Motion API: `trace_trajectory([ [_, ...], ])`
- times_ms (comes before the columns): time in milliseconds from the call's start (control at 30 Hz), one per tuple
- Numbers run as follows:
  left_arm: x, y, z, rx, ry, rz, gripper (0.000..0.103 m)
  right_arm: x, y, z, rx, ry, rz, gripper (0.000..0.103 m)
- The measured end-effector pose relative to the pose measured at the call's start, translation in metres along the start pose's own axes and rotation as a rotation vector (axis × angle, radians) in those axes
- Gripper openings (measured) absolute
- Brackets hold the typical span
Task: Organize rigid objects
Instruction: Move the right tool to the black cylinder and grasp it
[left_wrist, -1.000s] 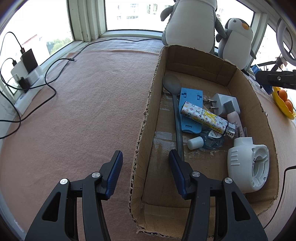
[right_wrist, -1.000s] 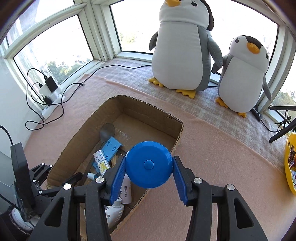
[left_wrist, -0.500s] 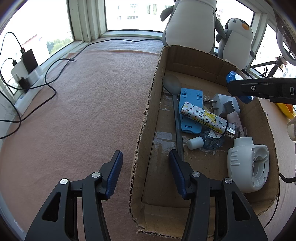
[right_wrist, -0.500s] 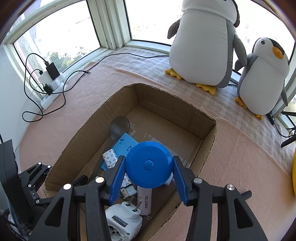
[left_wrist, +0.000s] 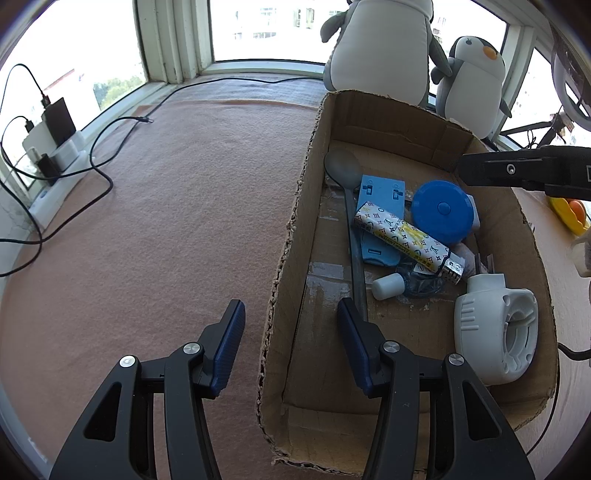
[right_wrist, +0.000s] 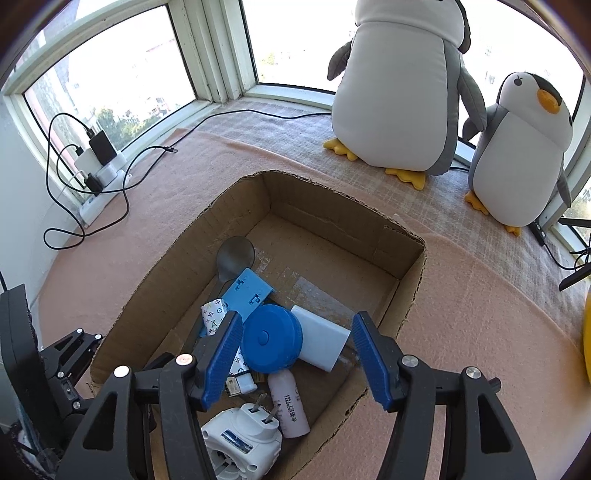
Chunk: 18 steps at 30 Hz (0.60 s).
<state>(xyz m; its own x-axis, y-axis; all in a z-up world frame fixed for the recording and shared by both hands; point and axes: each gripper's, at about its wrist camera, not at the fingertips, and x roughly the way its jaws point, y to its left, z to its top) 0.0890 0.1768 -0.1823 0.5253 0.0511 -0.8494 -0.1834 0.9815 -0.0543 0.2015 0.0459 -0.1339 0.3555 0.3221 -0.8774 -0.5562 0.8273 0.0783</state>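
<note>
A round blue tape measure (right_wrist: 271, 343) lies loose in the cardboard box (right_wrist: 332, 206), resting on a white plug adapter (right_wrist: 321, 341). My right gripper (right_wrist: 295, 354) hangs over the box with its jaws opening; the pads stand clear of the tape measure below. In the left wrist view the tape measure (left_wrist: 442, 211) sits beside a patterned tube (left_wrist: 402, 236), a light blue plastic piece (left_wrist: 380, 188) and a grey spoon (left_wrist: 343, 170). My left gripper (left_wrist: 290, 350) straddles the box's near left wall (left_wrist: 291, 236), jaws apart, pads not touching the cardboard.
A white fan-like device (left_wrist: 495, 332) and a small white bottle (right_wrist: 290, 402) fill the box's near end. Two plush penguins (right_wrist: 399, 92) (right_wrist: 521, 147) stand behind the box. A power strip with chargers (left_wrist: 51, 147) and cables lie by the window. A yellow dish (left_wrist: 569, 214) sits right.
The right gripper came over the box and its jaws spread; the blue tape measure left them and dropped into the box. The left gripper has not moved.
</note>
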Motion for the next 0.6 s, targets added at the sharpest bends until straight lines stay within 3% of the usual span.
trace_trajectory([
  [267, 0.000, 0.001, 0.000, 0.001, 0.000, 0.001, 0.052, -0.014, -0.020, -0.006, 0.072, -0.017, -0.007, 0.058],
  [600, 0.000, 0.000, 0.000, 0.001, 0.000, 0.001, 0.052, -0.038, -0.081, -0.028, 0.262, -0.035, -0.083, 0.058],
])
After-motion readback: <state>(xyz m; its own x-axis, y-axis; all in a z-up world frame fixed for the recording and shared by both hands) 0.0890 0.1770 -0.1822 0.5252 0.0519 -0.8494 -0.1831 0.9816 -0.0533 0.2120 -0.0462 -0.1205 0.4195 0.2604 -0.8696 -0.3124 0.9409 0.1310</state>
